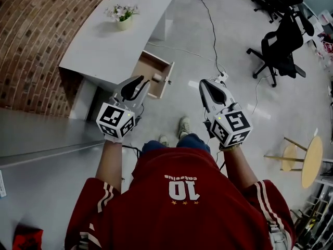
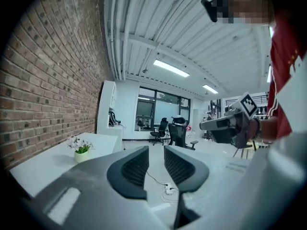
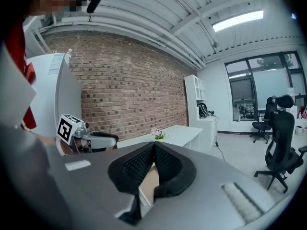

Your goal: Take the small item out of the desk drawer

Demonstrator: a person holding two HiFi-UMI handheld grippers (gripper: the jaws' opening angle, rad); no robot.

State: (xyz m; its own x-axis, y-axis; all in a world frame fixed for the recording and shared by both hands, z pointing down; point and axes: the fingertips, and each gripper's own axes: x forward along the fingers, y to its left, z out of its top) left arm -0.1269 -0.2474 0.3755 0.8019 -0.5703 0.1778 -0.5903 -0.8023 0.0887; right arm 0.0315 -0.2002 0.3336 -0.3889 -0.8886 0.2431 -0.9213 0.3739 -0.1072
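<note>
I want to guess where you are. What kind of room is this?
Probably an office: a long white desk with an open drawer, black swivel chairs, and a brick wall beside it.

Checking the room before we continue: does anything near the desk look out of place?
The drawer of the white desk stands pulled open, a small item lying inside. A cable trails loose across the floor to a power strip. Nothing looks spilled or damaged.
</note>
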